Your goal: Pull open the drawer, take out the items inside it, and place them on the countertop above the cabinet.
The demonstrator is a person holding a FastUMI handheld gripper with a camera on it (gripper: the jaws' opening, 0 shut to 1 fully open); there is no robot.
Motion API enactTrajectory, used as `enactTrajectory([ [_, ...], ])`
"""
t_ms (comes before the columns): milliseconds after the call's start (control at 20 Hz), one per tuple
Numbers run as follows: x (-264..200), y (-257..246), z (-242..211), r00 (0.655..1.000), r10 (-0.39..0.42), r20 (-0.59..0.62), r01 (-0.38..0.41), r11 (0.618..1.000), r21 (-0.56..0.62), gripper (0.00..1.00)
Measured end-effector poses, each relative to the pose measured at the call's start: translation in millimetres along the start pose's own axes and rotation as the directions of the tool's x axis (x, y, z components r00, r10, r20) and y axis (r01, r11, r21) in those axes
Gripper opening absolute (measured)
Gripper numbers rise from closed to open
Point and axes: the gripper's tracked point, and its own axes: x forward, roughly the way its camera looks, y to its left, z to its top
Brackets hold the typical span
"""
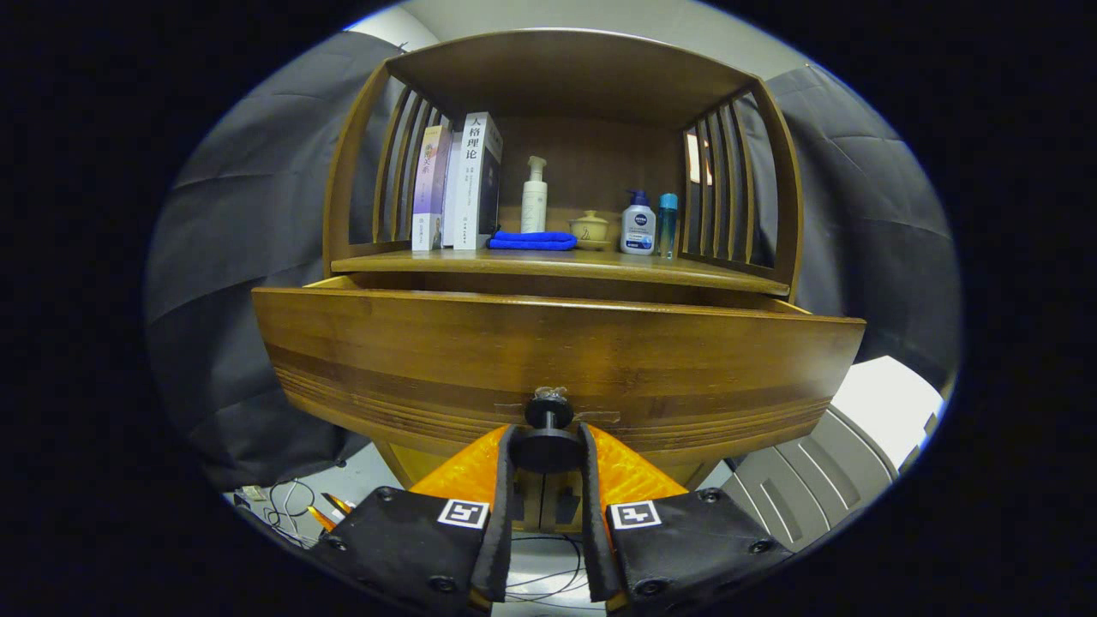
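Between the fingertips of the tongs (548,447), pinched from both sides: the dark knob (548,412) of the drawer (557,368). Drawer front pulled partly out from under the countertop (557,264); inside hidden, items not taken out yet, by judgement. Well beyond the tongs, counted on the countertop: three books (458,182), three bottles (638,224), one blue cloth (532,241), one small teapot (590,228).
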Motion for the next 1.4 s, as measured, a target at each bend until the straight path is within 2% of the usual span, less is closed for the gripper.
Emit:
enactTrajectory([
  [250,-5,0,1,1.0,0.012,-0.003,-0.012,1.0,-0.017,0.37],
  [400,-18,-3,17,0.999,0.021,0.033,-0.02,0.999,-0.027,0.53],
  [650,-42,-9,67,0.994,-0.007,0.11,0.006,1.0,0.014,0.98],
  [1000,-25,-9,118,0.996,-0.048,0.078,0.047,0.999,0.021,0.98],
  [1200,5,-12,124,0.995,-0.09,-0.039,0.09,0.996,0.005,0.98],
  [1400,40,-26,116,0.966,-0.159,-0.204,0.155,0.987,-0.032,0.98],
])
